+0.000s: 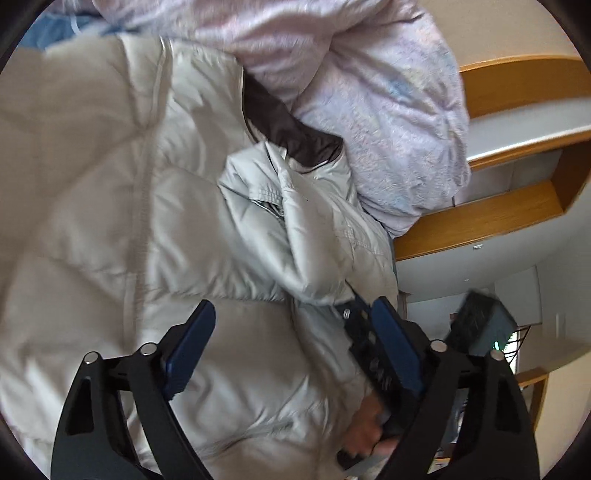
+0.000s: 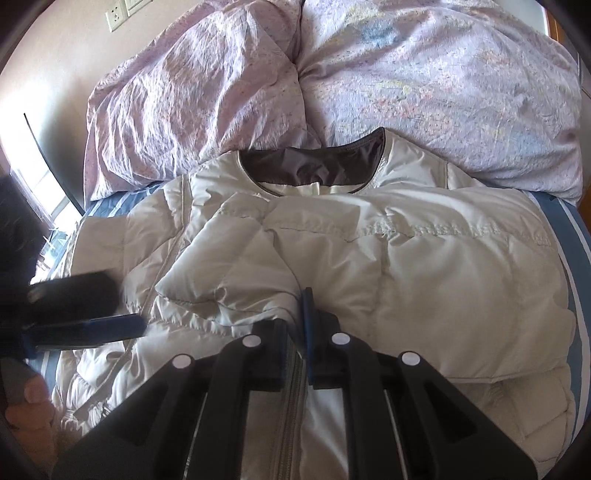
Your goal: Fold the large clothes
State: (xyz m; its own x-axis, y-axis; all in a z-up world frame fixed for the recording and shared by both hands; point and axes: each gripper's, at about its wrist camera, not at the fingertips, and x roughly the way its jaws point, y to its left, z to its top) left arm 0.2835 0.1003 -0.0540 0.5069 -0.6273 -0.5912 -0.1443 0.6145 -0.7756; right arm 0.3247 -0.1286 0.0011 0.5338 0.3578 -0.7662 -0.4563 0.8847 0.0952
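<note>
A pale grey padded jacket (image 2: 424, 277) lies spread on the bed, its dark-lined collar (image 2: 314, 166) toward the pillows. One sleeve is folded across the chest. My right gripper (image 2: 303, 325) is shut on a fold of the jacket by the zipper strip. In the left wrist view the jacket (image 1: 147, 221) fills the frame. My left gripper (image 1: 291, 332) hangs open just over it, with nothing pinched between its blue pads. The right gripper (image 1: 356, 310) and the hand holding it show beside the left one's right finger. The left gripper (image 2: 125, 310) enters the right wrist view from the left, blurred.
Two lilac patterned pillows (image 2: 424, 92) lie against the jacket's collar end. A blue striped sheet (image 2: 576, 258) shows at the bed's edges. Wooden shelving (image 1: 517, 147) stands past the pillows. Wall sockets (image 2: 118, 18) sit above the bed, and a hand (image 2: 29, 406) is at the lower left.
</note>
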